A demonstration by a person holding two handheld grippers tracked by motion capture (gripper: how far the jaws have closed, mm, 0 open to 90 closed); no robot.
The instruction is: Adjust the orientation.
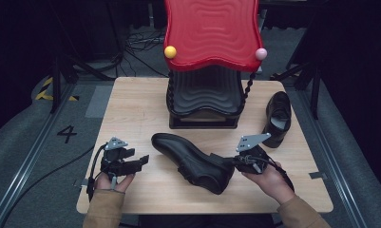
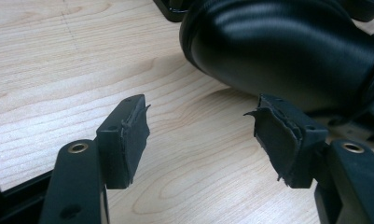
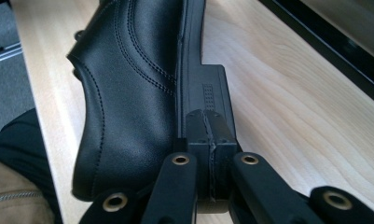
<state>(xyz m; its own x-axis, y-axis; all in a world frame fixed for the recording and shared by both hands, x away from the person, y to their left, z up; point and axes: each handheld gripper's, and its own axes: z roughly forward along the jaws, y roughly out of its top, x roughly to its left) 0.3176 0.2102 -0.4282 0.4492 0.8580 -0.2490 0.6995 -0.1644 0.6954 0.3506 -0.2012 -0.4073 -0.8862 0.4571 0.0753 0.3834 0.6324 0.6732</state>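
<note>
Black shoe (image 1: 190,159) lies diagonally, toe toward far left.

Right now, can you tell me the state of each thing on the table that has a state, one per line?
Left gripper: open, nothing between its pads, resting on the table.
Right gripper: shut, pads together against the heel of the near shoe.
Near black shoe: tipped on its side.
Far black shoe: upright on its sole, untouched.
Red rack: standing at the table's far edge, no shoe on it.
</note>
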